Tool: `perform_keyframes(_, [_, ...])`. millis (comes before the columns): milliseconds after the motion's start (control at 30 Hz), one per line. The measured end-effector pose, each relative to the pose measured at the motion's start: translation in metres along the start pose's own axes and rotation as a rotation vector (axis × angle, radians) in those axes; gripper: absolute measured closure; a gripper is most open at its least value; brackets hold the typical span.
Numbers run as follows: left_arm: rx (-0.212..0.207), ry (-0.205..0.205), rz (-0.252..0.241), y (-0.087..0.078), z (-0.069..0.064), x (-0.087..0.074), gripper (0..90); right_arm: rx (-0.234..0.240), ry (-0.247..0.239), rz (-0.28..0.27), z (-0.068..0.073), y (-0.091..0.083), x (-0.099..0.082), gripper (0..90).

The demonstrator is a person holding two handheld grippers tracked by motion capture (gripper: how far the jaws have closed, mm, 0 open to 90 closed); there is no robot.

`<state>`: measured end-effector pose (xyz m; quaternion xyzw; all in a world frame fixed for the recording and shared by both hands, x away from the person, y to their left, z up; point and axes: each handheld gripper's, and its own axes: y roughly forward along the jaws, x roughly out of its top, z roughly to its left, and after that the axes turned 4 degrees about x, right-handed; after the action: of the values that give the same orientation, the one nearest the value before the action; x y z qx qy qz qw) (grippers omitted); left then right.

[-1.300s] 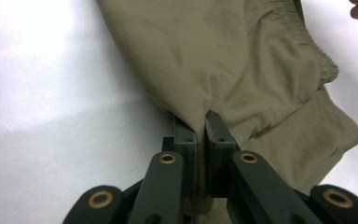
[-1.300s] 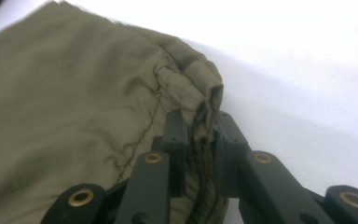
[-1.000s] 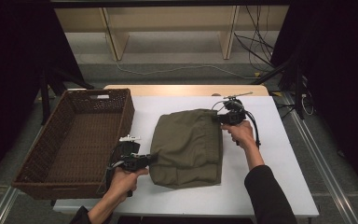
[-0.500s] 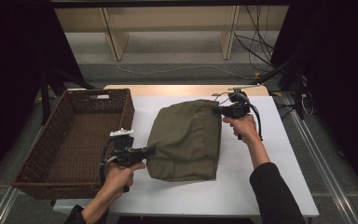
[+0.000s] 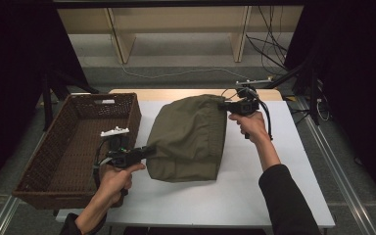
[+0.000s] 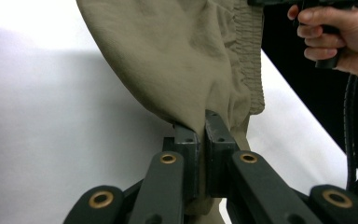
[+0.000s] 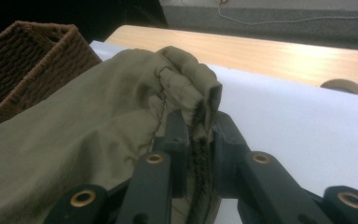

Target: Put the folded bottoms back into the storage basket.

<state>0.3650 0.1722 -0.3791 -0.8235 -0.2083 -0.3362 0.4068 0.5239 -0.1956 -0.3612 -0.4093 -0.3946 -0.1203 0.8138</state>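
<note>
Olive garment [image 5: 191, 139] hangs over the table [image 5: 254, 196] centre, basket [image 5: 73, 147] at its 9 o'clock. Left gripper [image 5: 149, 151] fingers clamp its 8 o'clock corner. Right gripper [image 5: 223, 105] fingers pinch its 1 o'clock waistband.

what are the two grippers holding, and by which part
Both hold the olive garment: the left gripper is shut on a side edge, the right gripper on the gathered elastic band.
</note>
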Motion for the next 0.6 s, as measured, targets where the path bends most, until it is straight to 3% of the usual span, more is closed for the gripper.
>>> perform_keyframes(600, [-0.013, -0.014, -0.065, -0.031, 0.018, 0.022, 85.6, 0.022, -0.029, -0.031, 0.031, 0.006, 0.034, 79.1])
